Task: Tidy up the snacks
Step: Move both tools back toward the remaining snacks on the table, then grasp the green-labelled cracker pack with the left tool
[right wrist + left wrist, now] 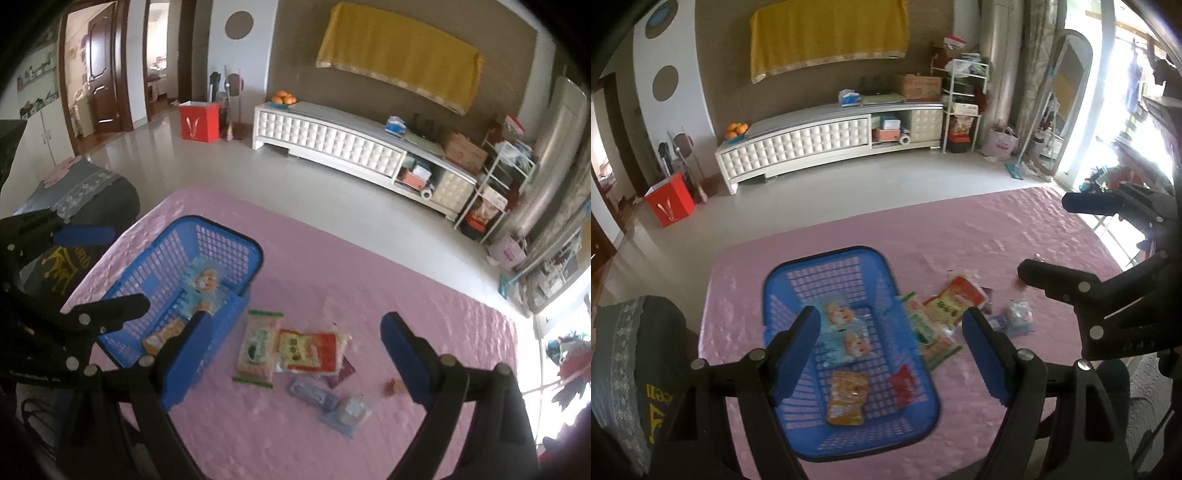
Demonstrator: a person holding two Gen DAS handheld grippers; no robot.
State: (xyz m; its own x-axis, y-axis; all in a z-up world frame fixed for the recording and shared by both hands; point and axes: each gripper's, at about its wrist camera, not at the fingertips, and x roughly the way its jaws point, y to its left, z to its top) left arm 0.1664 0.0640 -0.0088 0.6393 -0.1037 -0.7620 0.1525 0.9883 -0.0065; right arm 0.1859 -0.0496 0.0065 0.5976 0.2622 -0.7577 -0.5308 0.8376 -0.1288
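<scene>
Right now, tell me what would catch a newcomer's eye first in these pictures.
The blue basket on the pink tablecloth stands out first, with a few snack packets already lying inside it. Just to its right, more snack packets lie scattered on the cloth. Both the left gripper and the right gripper hang open and empty above them.

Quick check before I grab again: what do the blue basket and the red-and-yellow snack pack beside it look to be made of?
Blue basket: looks like rigid moulded plastic, with even lattice holes in its walls and floor and a smooth rim. Red-and-yellow snack pack: probably thin printed plastic film, glossy, with a clear crinkled edge. The blur leaves its exact finish open.
</scene>
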